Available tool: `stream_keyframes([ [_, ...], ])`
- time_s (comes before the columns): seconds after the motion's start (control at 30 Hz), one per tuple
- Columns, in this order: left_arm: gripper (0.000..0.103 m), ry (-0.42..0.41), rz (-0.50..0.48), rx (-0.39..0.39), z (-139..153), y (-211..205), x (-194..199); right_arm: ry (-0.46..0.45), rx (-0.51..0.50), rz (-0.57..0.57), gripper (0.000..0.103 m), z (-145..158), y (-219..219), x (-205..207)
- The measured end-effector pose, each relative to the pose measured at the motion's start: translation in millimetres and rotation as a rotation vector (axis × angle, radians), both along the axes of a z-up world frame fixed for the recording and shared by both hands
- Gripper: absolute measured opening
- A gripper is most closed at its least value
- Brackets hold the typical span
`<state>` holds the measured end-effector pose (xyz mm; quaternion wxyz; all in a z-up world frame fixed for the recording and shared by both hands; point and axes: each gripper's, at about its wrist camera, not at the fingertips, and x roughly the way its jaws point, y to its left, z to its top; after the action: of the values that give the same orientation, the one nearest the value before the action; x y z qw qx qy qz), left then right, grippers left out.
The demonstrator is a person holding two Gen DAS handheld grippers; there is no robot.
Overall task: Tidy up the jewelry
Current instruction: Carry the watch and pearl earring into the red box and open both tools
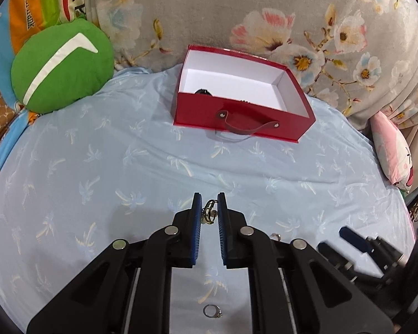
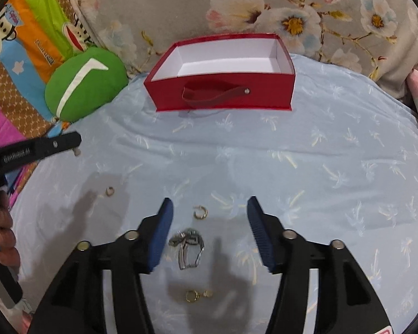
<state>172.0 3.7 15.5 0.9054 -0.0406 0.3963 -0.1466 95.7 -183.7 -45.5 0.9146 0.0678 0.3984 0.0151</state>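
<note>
Your left gripper clamps a gold earring, well short of the red box. Your right gripper stands released above a silver clasp, nearer you than the box.

Left gripper: angled down, blue pads closed tight, a small gold earring pinched between the tips. Right gripper: angled down, jaws spread apart, nothing gripped. Hand wraps left handle.
</note>
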Motion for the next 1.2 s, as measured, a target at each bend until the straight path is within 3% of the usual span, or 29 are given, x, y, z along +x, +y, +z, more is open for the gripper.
stream_keyframes([
  [0.23, 0.011, 0.038, -0.005, 0.018, -16, -1, -3, 0.146, -0.011, 0.076, 0.055, -59, 30, 17],
  [0.37, 0.011, 0.041, -0.003, 0.038, -20, 0, -4, 0.158, -0.026, 0.075, 0.023, -68, 34, 22],
  [0.5, 0.011, 0.052, -0.001, 0.038, -25, 1, -4, 0.166, 0.008, 0.067, 0.015, -66, 31, 24],
  [0.87, 0.011, 0.032, -0.020, 0.038, -17, -6, 2, 0.036, 0.024, 0.056, 0.015, -9, 21, 20],
  [1.2, 0.011, -0.106, -0.044, 0.043, 36, -28, 45, -0.161, 0.025, 0.045, 0.015, 80, -12, 59],
])
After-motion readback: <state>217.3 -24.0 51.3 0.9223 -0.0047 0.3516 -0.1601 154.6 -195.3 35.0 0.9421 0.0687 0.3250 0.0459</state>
